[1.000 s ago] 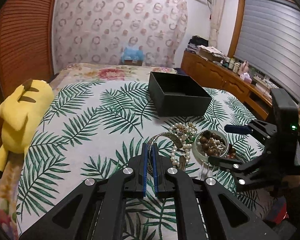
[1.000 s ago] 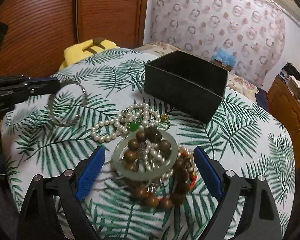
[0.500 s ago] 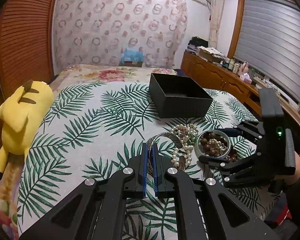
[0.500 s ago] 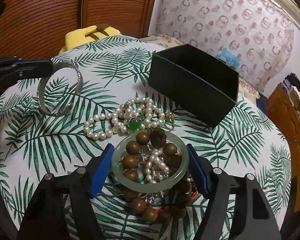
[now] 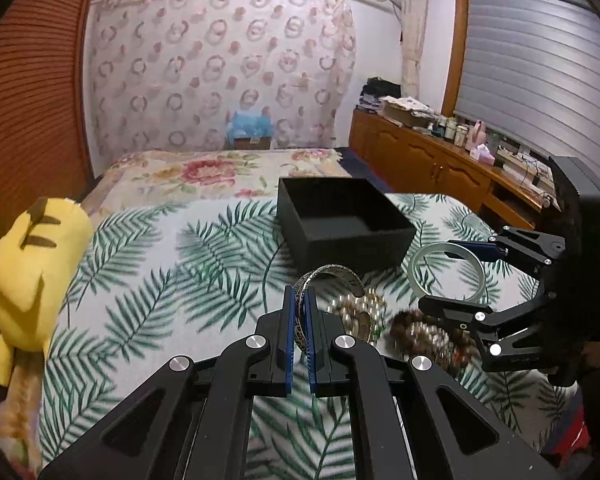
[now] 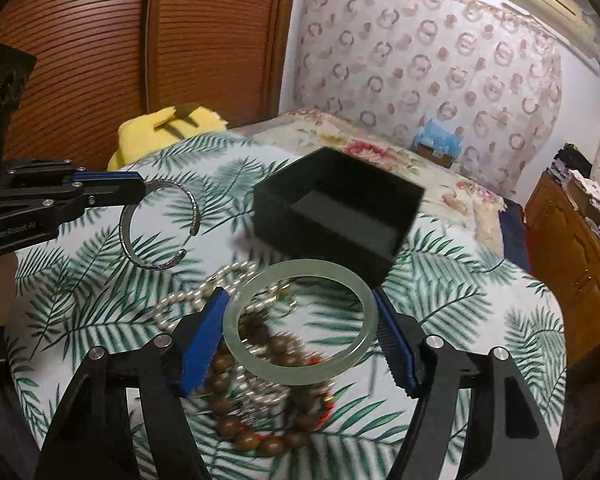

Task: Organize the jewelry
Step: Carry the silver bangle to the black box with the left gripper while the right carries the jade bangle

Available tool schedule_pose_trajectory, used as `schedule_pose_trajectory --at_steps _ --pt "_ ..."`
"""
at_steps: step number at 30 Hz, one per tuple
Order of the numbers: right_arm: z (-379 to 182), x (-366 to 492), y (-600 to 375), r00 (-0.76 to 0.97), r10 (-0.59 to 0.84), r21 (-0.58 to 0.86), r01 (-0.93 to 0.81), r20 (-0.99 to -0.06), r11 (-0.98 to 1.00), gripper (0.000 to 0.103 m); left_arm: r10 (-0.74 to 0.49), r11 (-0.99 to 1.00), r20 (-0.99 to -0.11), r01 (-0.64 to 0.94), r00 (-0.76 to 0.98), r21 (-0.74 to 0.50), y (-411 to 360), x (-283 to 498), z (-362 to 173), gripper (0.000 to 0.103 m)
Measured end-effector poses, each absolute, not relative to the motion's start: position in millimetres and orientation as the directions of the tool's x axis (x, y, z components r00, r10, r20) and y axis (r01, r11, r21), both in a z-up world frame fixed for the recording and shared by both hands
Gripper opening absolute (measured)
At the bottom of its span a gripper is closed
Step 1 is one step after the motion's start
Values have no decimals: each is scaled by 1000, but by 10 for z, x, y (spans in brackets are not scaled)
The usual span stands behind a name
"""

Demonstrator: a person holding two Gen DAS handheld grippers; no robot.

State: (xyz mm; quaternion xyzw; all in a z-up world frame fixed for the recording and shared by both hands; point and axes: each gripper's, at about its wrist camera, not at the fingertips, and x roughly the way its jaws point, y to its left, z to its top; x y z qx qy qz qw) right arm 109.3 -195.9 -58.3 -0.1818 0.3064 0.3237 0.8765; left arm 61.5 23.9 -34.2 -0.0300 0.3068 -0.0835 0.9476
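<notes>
From the left wrist view, the left gripper (image 5: 299,330) has its blue pads pressed together on the band of a silver cuff bracelet (image 5: 329,276), which stands up off the palm-leaf bedspread (image 5: 148,280). Beyond it sits the open black box (image 5: 344,222), and to the right the right gripper (image 5: 448,276) carries a pale green jade bangle (image 5: 444,272) between its fingers, above a blurred heap of pearls and wooden beads (image 5: 420,332). A yellow plush toy (image 5: 32,256) lies at the bed's left edge. From the right wrist view, the right gripper (image 6: 300,336) stands fairly wide, both blue pads against the rim of the jade bangle (image 6: 236,344), which is lifted clear of the pearl strand (image 6: 188,300) and brown wooden beads (image 6: 236,424) below. The black box (image 6: 340,208) is just ahead; at left the left gripper (image 6: 132,190) holds the silver cuff (image 6: 160,232) in the air.
</notes>
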Motion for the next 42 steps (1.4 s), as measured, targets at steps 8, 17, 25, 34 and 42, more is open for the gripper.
schedule_pose_trajectory --at_steps 8,17,25,34,42 --pt "-433 1390 -2172 658 429 -132 -626 -619 769 74 -177 984 -571 163 802 -76 161 988 -226 4" --pt "-347 1645 -2223 685 422 -136 -603 -594 786 74 -200 979 -570 178 797 -95 42 1424 -164 4" --pt "-341 1794 -2150 685 426 -132 -603 -591 787 74 -215 975 -594 202 775 -88 -106 1744 -266 4" --pt "-371 1890 -2019 672 438 -130 -620 -597 774 74 -201 977 -598 200 776 -69 -101 1789 -221 5" --pt "-464 2023 -1788 637 464 -112 -654 -616 748 74 -163 986 -584 156 795 -63 164 1550 -147 17"
